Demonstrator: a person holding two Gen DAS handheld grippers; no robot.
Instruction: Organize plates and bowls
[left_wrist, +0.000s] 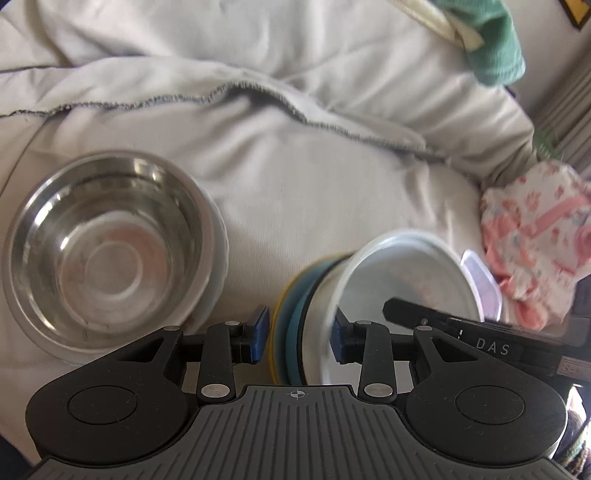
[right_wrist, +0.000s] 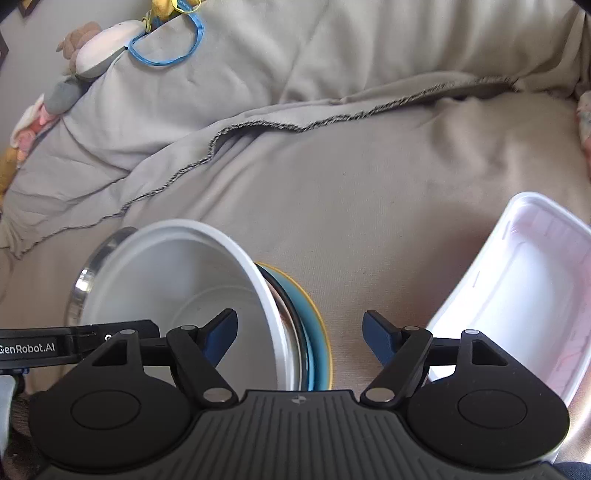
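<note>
A steel bowl (left_wrist: 110, 254) sits on the grey blanket at the left in the left wrist view, on a white dish. My left gripper (left_wrist: 299, 334) is shut on the rims of a tilted stack (left_wrist: 291, 325): a yellow plate, a blue plate, a steel dish and a white bowl (left_wrist: 402, 280). The same stack shows in the right wrist view, with the white bowl (right_wrist: 177, 280) and blue and yellow plates (right_wrist: 317, 332) between my right gripper's fingers. My right gripper (right_wrist: 299, 332) is open, its left finger inside the white bowl, its right finger outside the stack.
A white rectangular plastic tub (right_wrist: 524, 295) leans at the right. Pink patterned cloth (left_wrist: 539, 240) lies at the right. A folded blanket edge (left_wrist: 258, 96) crosses the back. Soft toys (right_wrist: 92, 48) lie far left.
</note>
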